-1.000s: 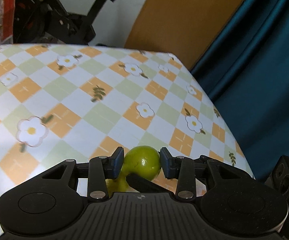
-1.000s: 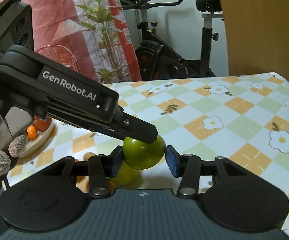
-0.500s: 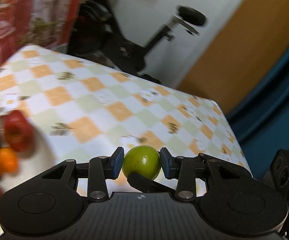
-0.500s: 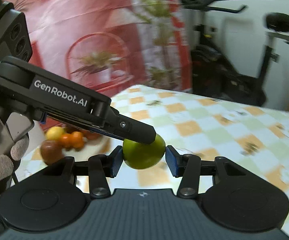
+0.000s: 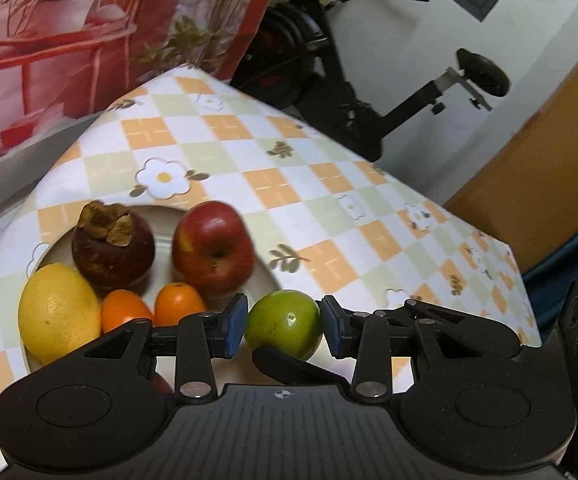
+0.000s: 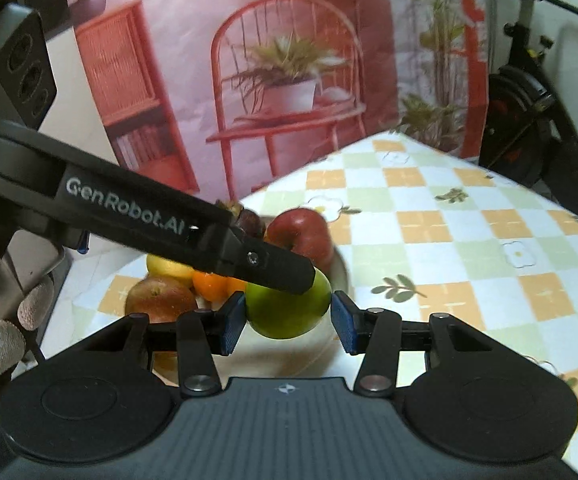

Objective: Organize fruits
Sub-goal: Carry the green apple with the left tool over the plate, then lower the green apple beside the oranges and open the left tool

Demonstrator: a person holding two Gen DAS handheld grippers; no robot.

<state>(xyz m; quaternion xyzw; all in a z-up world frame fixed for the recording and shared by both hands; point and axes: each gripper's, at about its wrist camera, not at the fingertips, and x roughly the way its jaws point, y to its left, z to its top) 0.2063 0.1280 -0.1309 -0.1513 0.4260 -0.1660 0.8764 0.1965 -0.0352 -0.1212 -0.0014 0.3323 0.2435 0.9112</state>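
Observation:
A green round fruit [image 5: 283,322] sits pinched between the blue pads of my left gripper [image 5: 284,327], just above the near rim of a white plate [image 5: 161,210]. In the right wrist view a green fruit [image 6: 289,314] is likewise clamped in my right gripper [image 6: 289,320], and the left gripper's finger [image 6: 281,270] lies across its top. It looks like one fruit held by both. The plate [image 6: 343,276] holds a red apple [image 5: 213,248], a mangosteen [image 5: 113,248], a lemon [image 5: 59,316] and two small oranges [image 5: 179,304].
The checked floral tablecloth [image 5: 329,208] runs right of the plate to the table's far edge. A second reddish apple [image 6: 161,300] lies at the plate's near left. A gloved hand [image 6: 1,340] holds the left gripper. An exercise bike [image 5: 369,80] stands beyond the table.
Both grippers have swung left together across the table with the green fruit between their pads. The plate of fruit has come into view right under them.

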